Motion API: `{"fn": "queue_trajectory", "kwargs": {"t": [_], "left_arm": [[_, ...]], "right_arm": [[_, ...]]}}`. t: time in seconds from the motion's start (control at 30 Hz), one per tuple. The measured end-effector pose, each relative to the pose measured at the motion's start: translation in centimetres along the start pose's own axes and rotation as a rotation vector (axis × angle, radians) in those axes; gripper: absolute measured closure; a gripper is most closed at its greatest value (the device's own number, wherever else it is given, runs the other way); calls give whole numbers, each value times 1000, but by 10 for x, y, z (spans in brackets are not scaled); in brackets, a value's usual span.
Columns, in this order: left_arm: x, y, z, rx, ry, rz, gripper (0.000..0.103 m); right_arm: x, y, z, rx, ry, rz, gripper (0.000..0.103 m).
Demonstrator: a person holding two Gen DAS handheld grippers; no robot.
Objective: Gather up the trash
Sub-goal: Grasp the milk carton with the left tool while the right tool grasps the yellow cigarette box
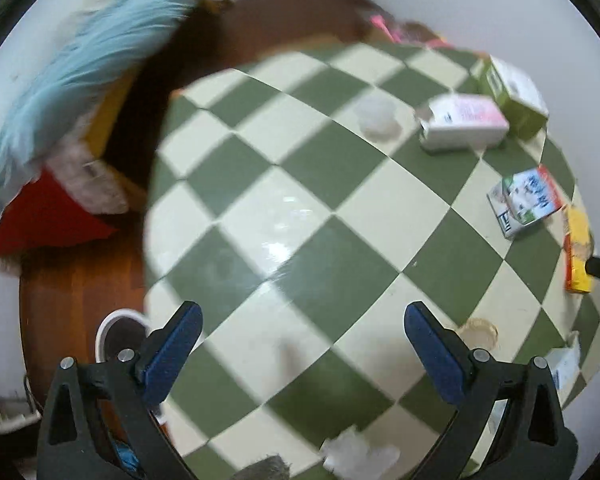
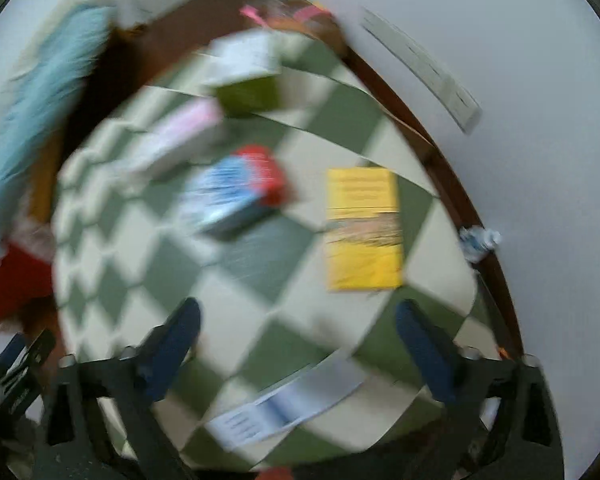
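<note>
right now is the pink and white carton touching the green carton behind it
Cannot tell. In the left wrist view the pink and white carton overlaps the green carton, hiding any gap; the right wrist view is blurred.

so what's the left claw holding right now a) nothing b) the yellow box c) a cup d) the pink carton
a, the left claw is open over bare checkered cloth, with the pink carton far off.
</note>
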State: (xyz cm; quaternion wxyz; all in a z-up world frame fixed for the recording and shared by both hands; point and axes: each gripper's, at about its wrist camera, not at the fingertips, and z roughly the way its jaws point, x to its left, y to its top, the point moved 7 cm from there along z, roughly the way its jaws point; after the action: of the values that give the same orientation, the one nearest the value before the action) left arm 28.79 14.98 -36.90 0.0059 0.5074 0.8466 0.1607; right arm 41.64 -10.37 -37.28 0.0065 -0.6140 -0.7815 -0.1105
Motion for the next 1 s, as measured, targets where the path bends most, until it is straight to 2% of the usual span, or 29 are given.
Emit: {"fn": "queue_trajectory", "kwargs": {"t": [0.13,0.27,0.33,0.37,0.43,0.53,0.6,0.67,0.7,0.73,0.77,0.8,0.83,0.93,1.0], "left_arm": [[-27,24,20,4,16,96,0],[-56,45,21,-18,13,212,0],[-79,57,15,-38,6,298,0],[-98,63,10,-54,-11,363,0],[-122,69,4,-63,-36,456,0],[-170,76,1,-63,-70,628,1],[-200,75,4,-35,-117,737,1],[-218,72,17,39,-149,807,1],[-224,71,22,58,-146,826,1],[-228,71,26,67,-139,837,8],[-233,70,31,78,-124,851,22],[-236,70,33,97,-129,846,30],[-238,68,32,123,-165,821,43],[-236,69,25,122,-192,762,43],[-228,65,23,164,-209,693,44]], "right_arm": [[-31,24,44,58,-71,22,23],[-38,36,66,77,-86,17,23],[-36,38,65,56,-102,-4,44],[-36,38,65,51,-124,-19,45],[-37,32,63,45,-88,-12,45],[-57,20,57,56,-84,34,45],[-67,15,57,71,-75,61,45],[-73,12,55,73,-81,75,45],[-75,12,55,72,-75,82,45],[-76,11,54,72,-71,87,45],[-76,11,54,72,-71,91,45],[-75,10,54,73,-73,94,45],[-75,12,55,74,-73,93,45],[-72,14,57,79,-74,79,45],[-69,15,59,88,-53,72,45]]}}
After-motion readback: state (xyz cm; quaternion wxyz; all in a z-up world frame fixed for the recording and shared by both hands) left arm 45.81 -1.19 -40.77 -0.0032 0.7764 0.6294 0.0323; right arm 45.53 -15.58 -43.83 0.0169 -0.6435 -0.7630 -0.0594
